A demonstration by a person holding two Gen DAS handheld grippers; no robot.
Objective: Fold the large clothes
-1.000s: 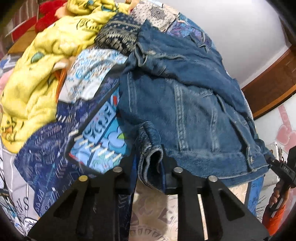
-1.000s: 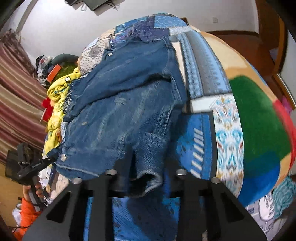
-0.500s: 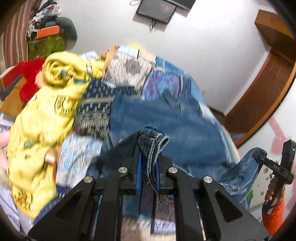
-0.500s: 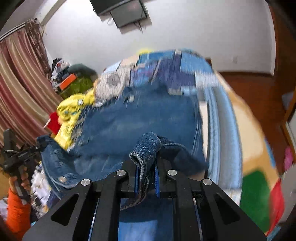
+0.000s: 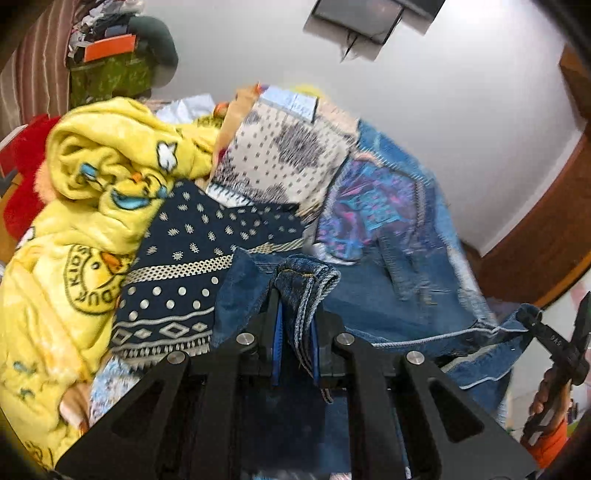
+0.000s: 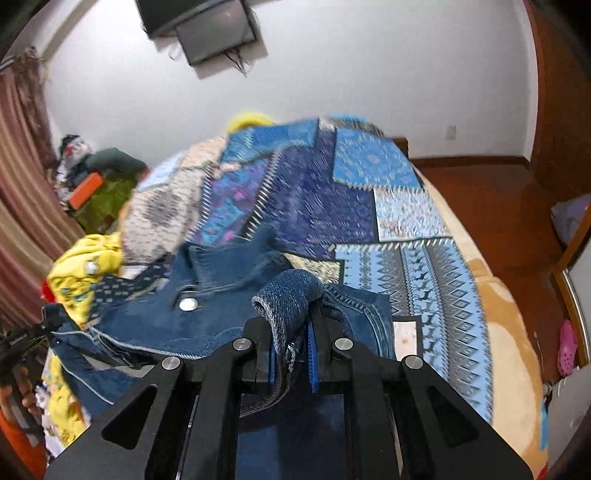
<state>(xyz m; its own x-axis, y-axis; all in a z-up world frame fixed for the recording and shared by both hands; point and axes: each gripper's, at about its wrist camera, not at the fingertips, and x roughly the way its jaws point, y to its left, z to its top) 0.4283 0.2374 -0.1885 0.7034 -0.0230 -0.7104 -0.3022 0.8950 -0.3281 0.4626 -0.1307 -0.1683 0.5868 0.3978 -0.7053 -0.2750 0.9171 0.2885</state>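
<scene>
A blue denim jacket [image 5: 399, 295] lies on a patchwork bedspread [image 6: 369, 206]. My left gripper [image 5: 295, 332] is shut on a folded denim cuff [image 5: 306, 277] and holds it raised over the bed. My right gripper [image 6: 291, 339] is shut on another denim cuff [image 6: 288, 291] of the same jacket [image 6: 207, 306]. The jacket's hem hangs stretched between the two grippers. The other gripper shows at the edge of each view, the right one in the left wrist view [image 5: 554, 343].
A yellow duck-print blanket [image 5: 74, 229] is heaped at the left of the bed. A dark dotted cloth [image 5: 192, 266] and a beige patterned cloth [image 5: 280, 162] lie beyond. A white wall with a mounted screen [image 6: 207, 29] is behind; wooden floor [image 6: 498, 206] at right.
Both grippers have lifted the jacket's cuffs up off the bed and carried them forward toward the far side. The jacket's lower part now folds over its upper part.
</scene>
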